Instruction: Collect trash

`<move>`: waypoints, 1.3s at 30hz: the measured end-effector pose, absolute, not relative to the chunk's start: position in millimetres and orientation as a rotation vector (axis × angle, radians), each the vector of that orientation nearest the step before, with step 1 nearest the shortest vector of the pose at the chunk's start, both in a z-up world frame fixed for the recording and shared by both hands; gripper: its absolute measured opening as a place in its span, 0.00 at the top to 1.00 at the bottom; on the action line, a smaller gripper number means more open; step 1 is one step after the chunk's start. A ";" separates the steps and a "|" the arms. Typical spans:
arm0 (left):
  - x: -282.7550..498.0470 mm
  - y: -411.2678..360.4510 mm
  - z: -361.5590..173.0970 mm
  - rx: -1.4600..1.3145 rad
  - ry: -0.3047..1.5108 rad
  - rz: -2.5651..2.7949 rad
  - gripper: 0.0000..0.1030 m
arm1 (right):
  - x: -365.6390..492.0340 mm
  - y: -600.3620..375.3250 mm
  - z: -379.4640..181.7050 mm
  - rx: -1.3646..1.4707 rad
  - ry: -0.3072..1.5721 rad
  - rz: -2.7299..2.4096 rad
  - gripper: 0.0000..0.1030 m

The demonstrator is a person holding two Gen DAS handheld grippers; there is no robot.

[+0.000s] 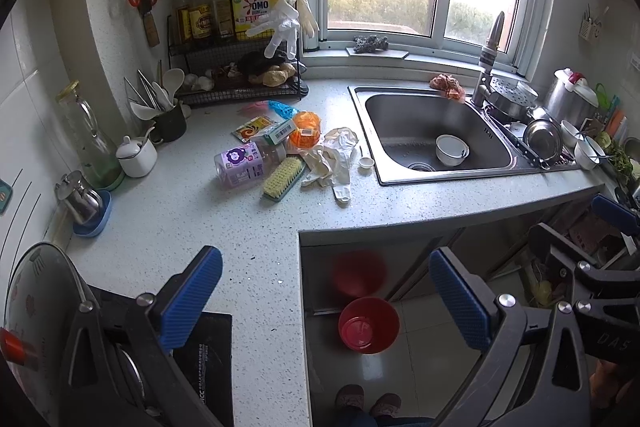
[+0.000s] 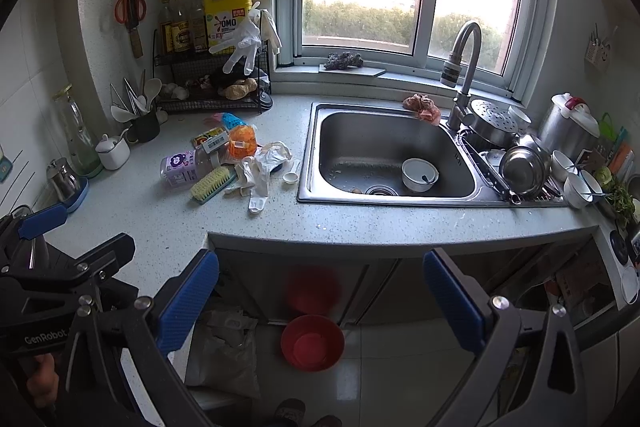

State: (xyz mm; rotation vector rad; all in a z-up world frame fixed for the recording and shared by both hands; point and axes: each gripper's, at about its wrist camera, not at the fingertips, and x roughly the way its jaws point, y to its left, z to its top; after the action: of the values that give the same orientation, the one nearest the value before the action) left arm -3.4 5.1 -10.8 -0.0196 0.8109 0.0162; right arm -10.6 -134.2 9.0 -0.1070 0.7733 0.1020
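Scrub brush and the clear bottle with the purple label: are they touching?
Touching. In the left wrist view the scrub brush lies against the side of the fallen bottle, with no countertop showing between them; the right wrist view agrees.

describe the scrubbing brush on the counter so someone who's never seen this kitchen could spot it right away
Start at the steel sink under the window and look left along the speckled counter to the heap of litter. The scrubbing brush lies at the heap's near edge, between a clear bottle with a purple label and crumpled pale gloves. Only it has yellow-green bristles on a teal back.
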 end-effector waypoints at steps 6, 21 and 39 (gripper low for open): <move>-6.8 5.6 -10.3 -0.020 0.808 0.025 0.00 | -12.3 -134.8 8.7 -0.100 0.774 0.103 0.01; -14.6 10.7 -3.3 -0.009 0.788 0.045 0.00 | -17.0 -129.7 12.2 -0.081 0.757 0.112 0.01; 59.4 18.1 -31.8 -0.040 0.860 0.139 0.00 | 53.1 -123.0 -14.1 -0.046 0.803 0.176 0.01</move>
State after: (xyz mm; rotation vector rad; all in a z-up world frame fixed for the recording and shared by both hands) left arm 59.4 18.1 -31.8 -0.0395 0.8597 0.1389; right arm 53.1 -123.0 -14.1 -0.0457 0.8034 0.1762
